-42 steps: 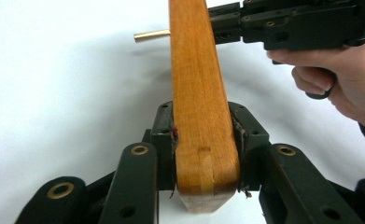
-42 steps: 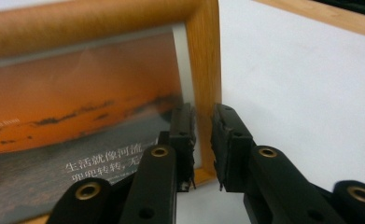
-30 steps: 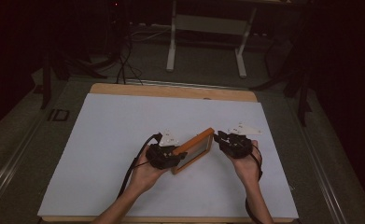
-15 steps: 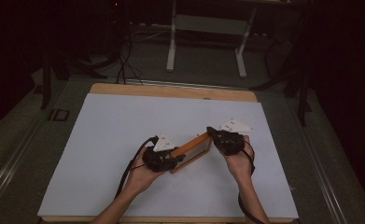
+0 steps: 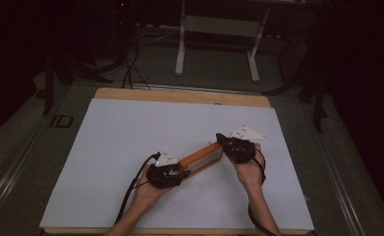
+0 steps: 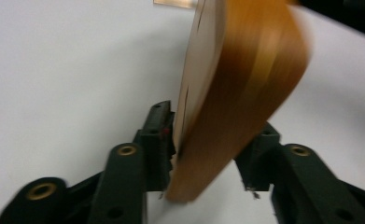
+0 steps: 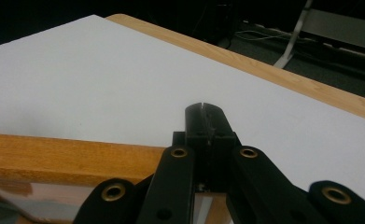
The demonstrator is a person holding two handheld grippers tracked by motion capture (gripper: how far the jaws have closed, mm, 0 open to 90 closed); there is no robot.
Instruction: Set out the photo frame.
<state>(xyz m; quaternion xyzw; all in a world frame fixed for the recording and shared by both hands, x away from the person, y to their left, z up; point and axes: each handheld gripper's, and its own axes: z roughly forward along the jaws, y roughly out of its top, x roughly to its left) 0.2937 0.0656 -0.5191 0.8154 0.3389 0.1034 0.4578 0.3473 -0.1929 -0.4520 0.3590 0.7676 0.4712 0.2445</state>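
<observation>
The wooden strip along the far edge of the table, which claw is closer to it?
Right. The right claw is at the picture frame's far end, higher up the table toward the wooden strip. The left claw is at the frame's near end, closer to the person.

Looks like a dim lab/recording bay: white-topped desk [image 5: 130, 147] with wood edge, loose cables [image 5: 130, 59] on grey floor [image 5: 297, 98], metal stand legs [image 5: 216, 44] behind.

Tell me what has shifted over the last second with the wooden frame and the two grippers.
The orange wooden picture frame has swung from a steep diagonal to a flatter, longer line, seemingly tipped up on edge. The left gripper slid down and leftward; the right gripper moved a little rightward. Both stay at the frame's ends over the white table sheet.
</observation>
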